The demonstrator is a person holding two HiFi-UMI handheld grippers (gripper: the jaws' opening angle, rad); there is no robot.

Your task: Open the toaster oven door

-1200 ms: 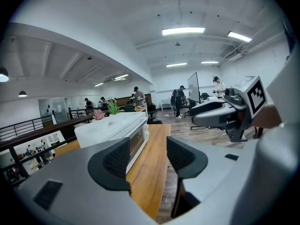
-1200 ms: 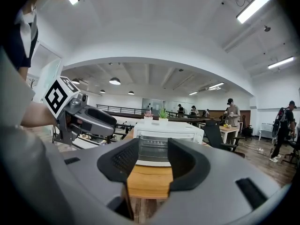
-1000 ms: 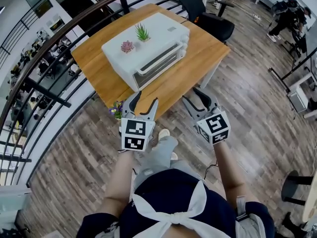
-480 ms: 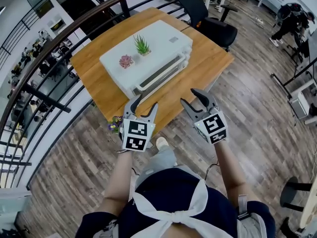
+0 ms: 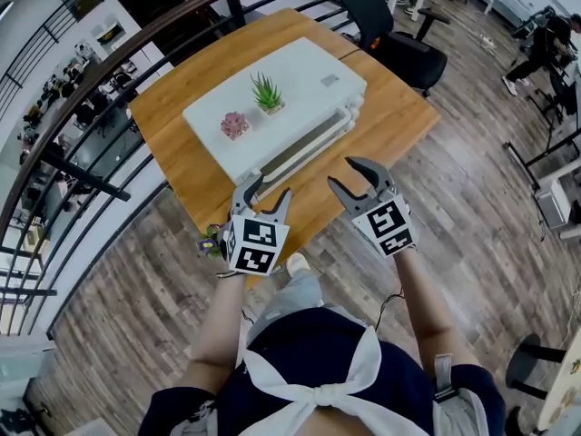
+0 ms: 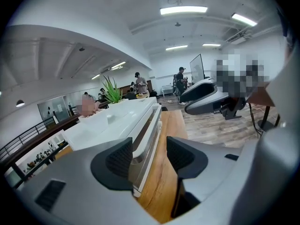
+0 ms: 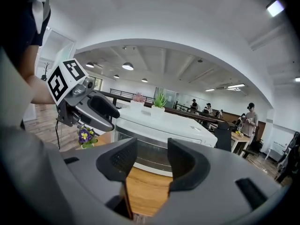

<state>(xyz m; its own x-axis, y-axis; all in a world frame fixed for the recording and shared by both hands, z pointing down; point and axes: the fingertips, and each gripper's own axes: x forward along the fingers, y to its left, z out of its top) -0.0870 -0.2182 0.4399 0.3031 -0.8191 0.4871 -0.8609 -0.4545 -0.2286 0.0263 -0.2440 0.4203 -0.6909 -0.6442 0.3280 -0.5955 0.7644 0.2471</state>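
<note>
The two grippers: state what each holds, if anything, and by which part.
Nothing is held. The left gripper and right gripper both stand open and empty, short of the toaster oven; the right's jaws have just been opening.

The toaster oven [image 5: 300, 75] was a white, boxy unit with a flat top, set diagonally near the middle of the wooden table [image 5: 177, 134]. Its door [image 5: 300, 150] filled the long front face, which was turned toward the table's near edge, and had a dark glass window. The door stood upright and shut against the body, with a pale bar handle [image 5: 313, 133] along its upper edge.
</note>
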